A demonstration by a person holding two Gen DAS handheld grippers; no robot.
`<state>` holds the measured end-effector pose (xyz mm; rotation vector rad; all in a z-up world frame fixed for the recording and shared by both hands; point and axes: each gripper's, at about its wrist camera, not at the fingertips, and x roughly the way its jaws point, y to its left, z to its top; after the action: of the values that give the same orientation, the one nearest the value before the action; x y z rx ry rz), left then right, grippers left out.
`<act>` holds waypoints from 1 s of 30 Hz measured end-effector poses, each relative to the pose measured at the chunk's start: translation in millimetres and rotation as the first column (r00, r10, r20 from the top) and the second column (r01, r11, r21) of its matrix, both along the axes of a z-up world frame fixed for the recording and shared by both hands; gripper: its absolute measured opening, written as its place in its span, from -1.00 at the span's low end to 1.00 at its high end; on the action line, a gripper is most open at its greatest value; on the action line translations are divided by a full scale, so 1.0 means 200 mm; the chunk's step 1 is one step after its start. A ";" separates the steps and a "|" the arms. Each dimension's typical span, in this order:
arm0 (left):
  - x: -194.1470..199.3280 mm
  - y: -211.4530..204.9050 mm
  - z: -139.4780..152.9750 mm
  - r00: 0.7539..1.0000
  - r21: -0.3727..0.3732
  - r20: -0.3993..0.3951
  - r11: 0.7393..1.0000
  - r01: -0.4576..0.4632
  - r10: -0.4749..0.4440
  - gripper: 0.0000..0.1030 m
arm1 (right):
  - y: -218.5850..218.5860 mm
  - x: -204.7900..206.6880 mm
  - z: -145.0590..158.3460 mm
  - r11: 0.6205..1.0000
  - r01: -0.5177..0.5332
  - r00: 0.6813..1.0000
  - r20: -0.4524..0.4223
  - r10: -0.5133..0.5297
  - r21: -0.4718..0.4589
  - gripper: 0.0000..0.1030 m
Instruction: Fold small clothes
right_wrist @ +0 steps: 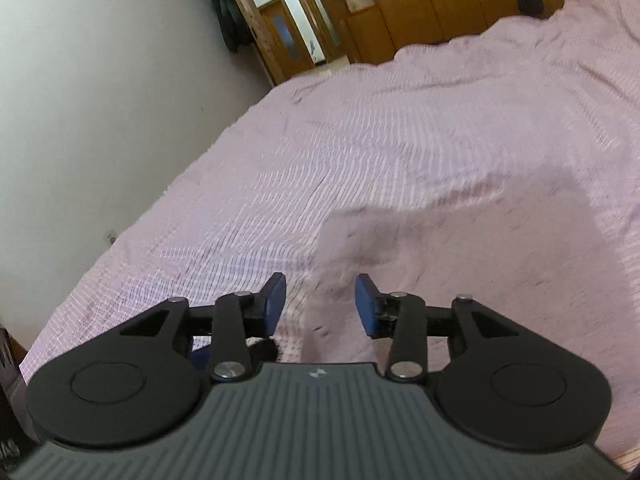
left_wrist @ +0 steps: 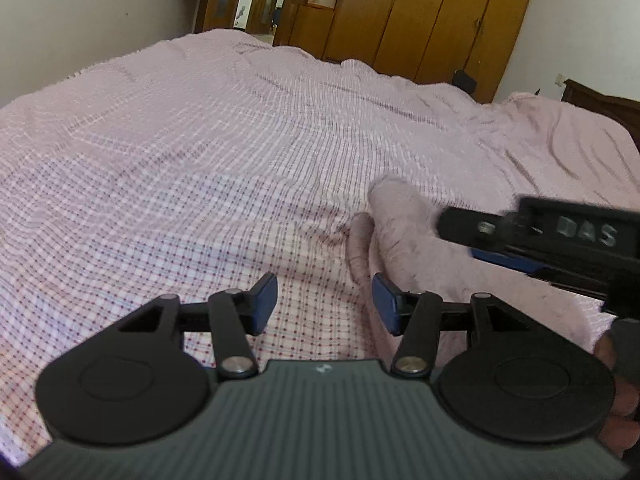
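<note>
Fingers (left_wrist: pixel 264 300) of both the left gripper (left_wrist: pixel 324 302) and right gripper (right_wrist: pixel 321 304) are spread, empty. The pink fleece garment (left_wrist: pixel 404 232) lies near-right on the bed (left_wrist: pixel 200 140); soft, light, floppy; probably best pinched at an edge.

The pink garment (left_wrist: pixel 394 220) looks soft, fuzzy cloth; the bed (left_wrist: pixel 200 140) cover is woven checked fabric. The left claw (left_wrist: pixel 324 302) is matt black plastic; the wardrobe (left_wrist: pixel 420 12) glossy wood.
</note>
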<state>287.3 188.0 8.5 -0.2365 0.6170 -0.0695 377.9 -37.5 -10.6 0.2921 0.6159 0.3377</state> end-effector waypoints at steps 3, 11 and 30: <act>-0.03 0.00 0.08 1.000 -0.019 0.019 1.000 -0.021 0.022 0.06 | -0.14 -0.05 0.05 1.000 0.021 1.000 0.011 -0.021 -0.019 -0.08; -0.05 -0.13 0.10 0.998 -0.162 -0.023 0.985 0.049 -0.054 0.06 | -0.53 -0.25 -0.02 0.994 0.105 0.994 -0.030 -0.106 -0.044 -0.08; 0.06 -0.18 -0.11 0.989 -0.274 -0.086 0.957 0.093 -0.121 -0.42 | -0.54 -0.47 -0.35 0.860 0.061 0.994 0.108 -0.007 -0.507 -0.32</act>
<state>299.9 151.2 -12.5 -0.4726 0.7222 -0.2486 284.7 -145.0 -81.0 -0.2259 0.5756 0.1425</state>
